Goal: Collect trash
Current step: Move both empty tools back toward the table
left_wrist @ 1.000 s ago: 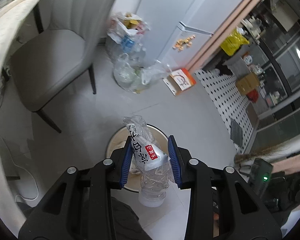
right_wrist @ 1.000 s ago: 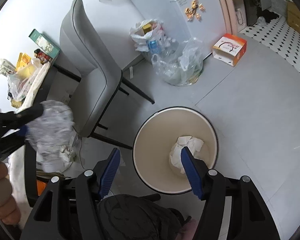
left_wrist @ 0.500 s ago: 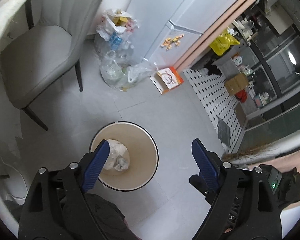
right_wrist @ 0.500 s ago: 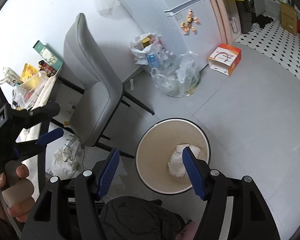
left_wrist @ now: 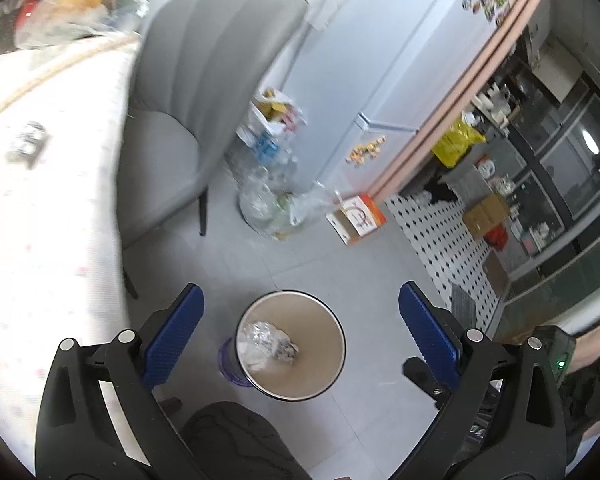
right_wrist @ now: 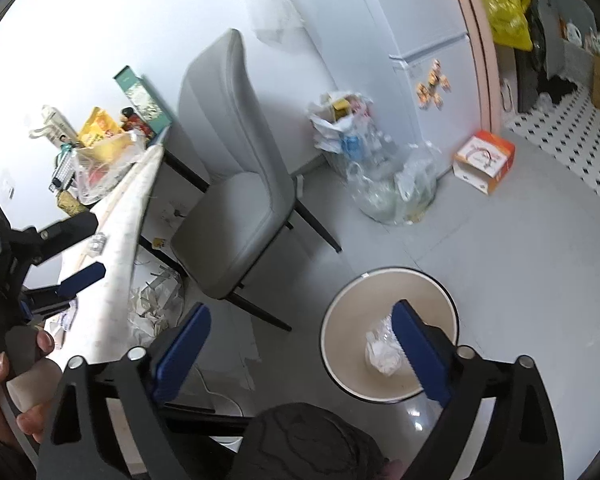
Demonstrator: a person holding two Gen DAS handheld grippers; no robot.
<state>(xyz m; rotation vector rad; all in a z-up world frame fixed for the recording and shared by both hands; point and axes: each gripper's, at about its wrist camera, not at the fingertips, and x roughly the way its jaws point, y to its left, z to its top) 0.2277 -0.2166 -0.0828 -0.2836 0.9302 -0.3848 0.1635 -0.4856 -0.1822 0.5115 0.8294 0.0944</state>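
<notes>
A round beige trash bin (left_wrist: 324, 380) stands on the grey floor and holds a crushed clear plastic bottle (left_wrist: 268, 344) and crumpled white paper. My left gripper (left_wrist: 300, 332) is open and empty, high above the bin. My right gripper (right_wrist: 304, 352) is open and empty, above and left of the bin (right_wrist: 440, 292). The bottle and paper show in the bin in the right wrist view (right_wrist: 384, 348). The left gripper also shows at the left edge of the right wrist view (right_wrist: 76, 248), beside the table edge.
A white table (left_wrist: 40, 220) bears a small crumpled wrapper (left_wrist: 26, 146) and bags at its far end. A grey chair (left_wrist: 172, 120) stands beside it. Bags of bottles (left_wrist: 272, 184) and an orange box (left_wrist: 356, 218) lie by the fridge. Paper scraps (right_wrist: 152, 304) lie under the table.
My left gripper opened and dropped the crushed bottle into the bin, then rose and swung left toward the table. My right gripper stayed open and shifted slightly left.
</notes>
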